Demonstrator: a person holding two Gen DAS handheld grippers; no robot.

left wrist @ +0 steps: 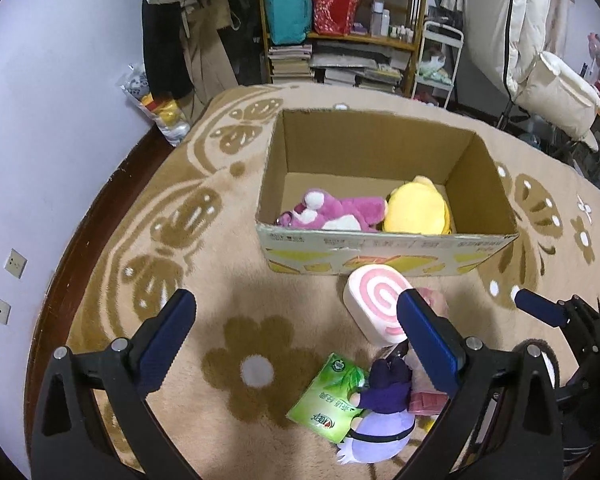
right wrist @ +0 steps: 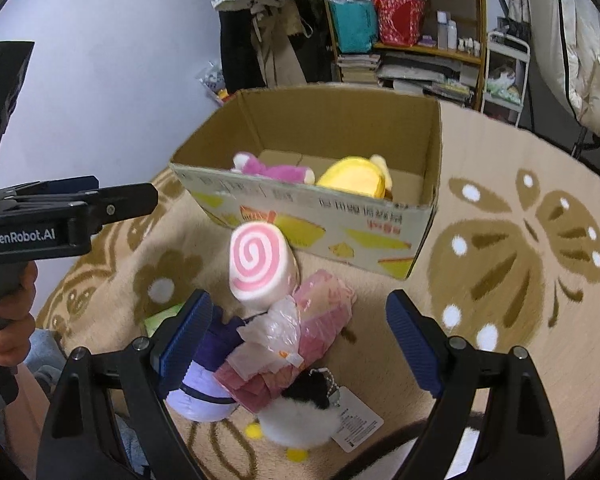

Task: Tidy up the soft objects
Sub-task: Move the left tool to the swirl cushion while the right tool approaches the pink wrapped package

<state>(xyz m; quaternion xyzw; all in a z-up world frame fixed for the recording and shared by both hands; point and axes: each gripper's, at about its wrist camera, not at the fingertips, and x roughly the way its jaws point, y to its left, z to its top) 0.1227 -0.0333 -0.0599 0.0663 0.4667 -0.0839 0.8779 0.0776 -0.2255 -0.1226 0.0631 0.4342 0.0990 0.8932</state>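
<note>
A: The cardboard box (right wrist: 312, 216) sits at twelve o'clock, two plush toys already inside. Which tongs go?

B: The right gripper (right wrist: 300, 344), spread wide and empty, is nearer. The swirl-roll plush (right wrist: 256, 264) stands upright at eleven o'clock from it. The left gripper (left wrist: 296, 340) is wide too.

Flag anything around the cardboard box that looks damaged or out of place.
The cardboard box has a small tear in the top edge of its near wall. A pink plastic bag and a green packet lie jumbled in the plush pile on the rug, beside the swirl pillow. Both tongs are open and empty.
</note>
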